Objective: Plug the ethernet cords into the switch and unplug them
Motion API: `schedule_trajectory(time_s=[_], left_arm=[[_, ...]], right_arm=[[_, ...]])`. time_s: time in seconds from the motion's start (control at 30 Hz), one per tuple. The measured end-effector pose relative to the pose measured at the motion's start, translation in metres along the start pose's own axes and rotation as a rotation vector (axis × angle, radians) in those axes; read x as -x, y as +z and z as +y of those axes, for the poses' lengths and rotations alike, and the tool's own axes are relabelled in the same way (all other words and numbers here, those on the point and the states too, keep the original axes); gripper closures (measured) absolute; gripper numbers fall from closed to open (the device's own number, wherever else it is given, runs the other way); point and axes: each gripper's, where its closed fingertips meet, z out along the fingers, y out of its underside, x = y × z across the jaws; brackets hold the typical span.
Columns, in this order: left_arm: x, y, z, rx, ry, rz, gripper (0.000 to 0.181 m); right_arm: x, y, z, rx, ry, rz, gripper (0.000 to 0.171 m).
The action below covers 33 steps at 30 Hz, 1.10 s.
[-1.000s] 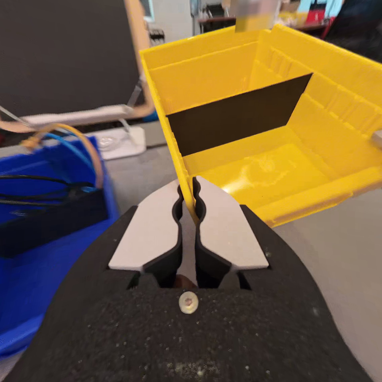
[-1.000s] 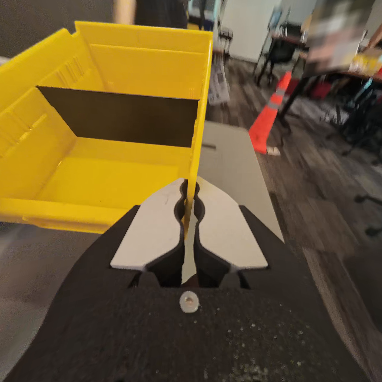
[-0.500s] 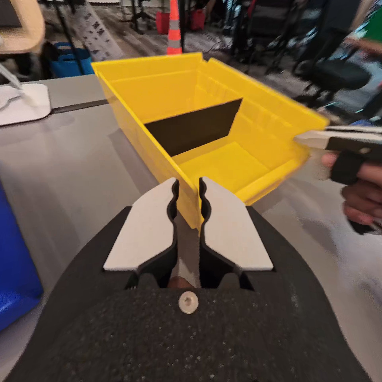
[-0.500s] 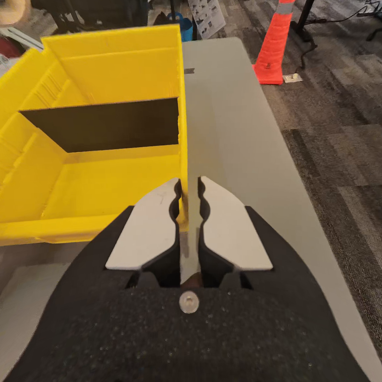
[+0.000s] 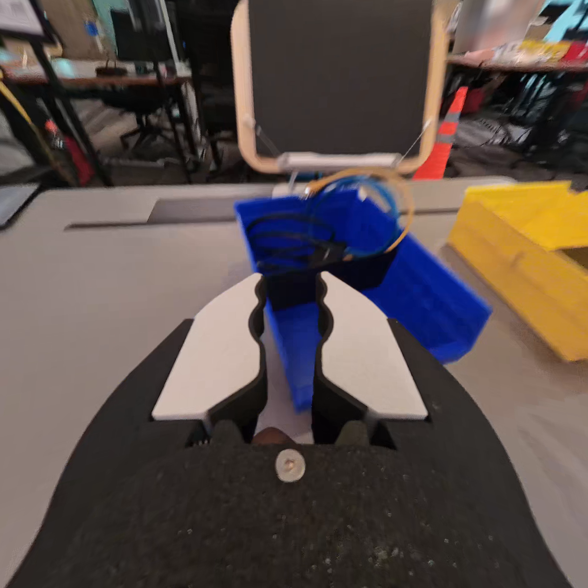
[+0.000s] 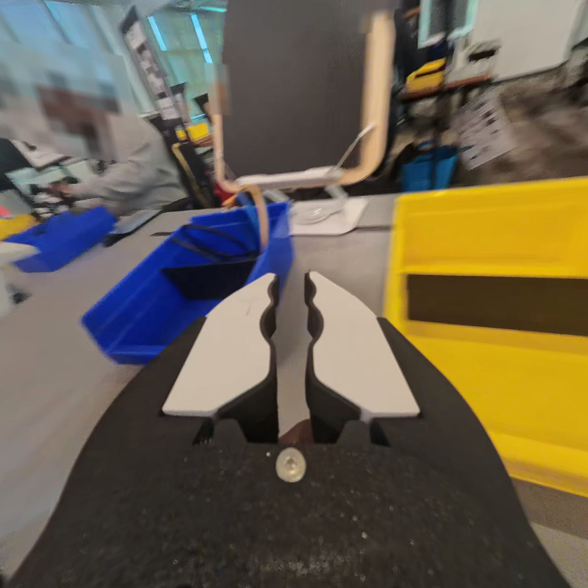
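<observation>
A blue bin point(image 5: 429, 302) stands on the grey table point(image 5: 111, 286) and holds coiled black cords point(image 5: 286, 235) and blue and orange cords point(image 5: 381, 216) behind a black divider point(image 5: 359, 270). My left gripper point(image 5: 289, 280) is open and holds nothing. It hovers at the bin's near corner, which shows through the gap between the fingers. My right gripper point(image 6: 291, 275) is open with a narrow gap and only bare table shows in it. It sits between the blue bin point(image 6: 133, 318) and the yellow bin point(image 6: 477, 238). Both views are blurred and I cannot make out a switch.
The yellow bin point(image 5: 509, 248) with its dark divider point(image 6: 496, 302) stands to the right. A dark panel in a wooden frame point(image 5: 337, 79) on a white base point(image 6: 327, 216) stands behind the blue bin. Another blue bin point(image 6: 60, 235) and a person in grey point(image 6: 136, 178) are far left. The left gripper's tips are roughly 30 centimeters from the right gripper's.
Both grippers were shut on the yellow bin's side walls a second ago. They have opened, let the bin go on the table, and swung towards the blue bin.
</observation>
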Motion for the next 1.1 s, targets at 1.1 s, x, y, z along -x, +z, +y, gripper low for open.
schedule_trajectory(time_s=[1.1], left_arm=[[0.287, -0.031, 0.13, 0.259, -0.015, -0.11, 0.178]], right_arm=[[0.328, 0.158, 0.171, 0.256, -0.085, -0.049, 0.157]])
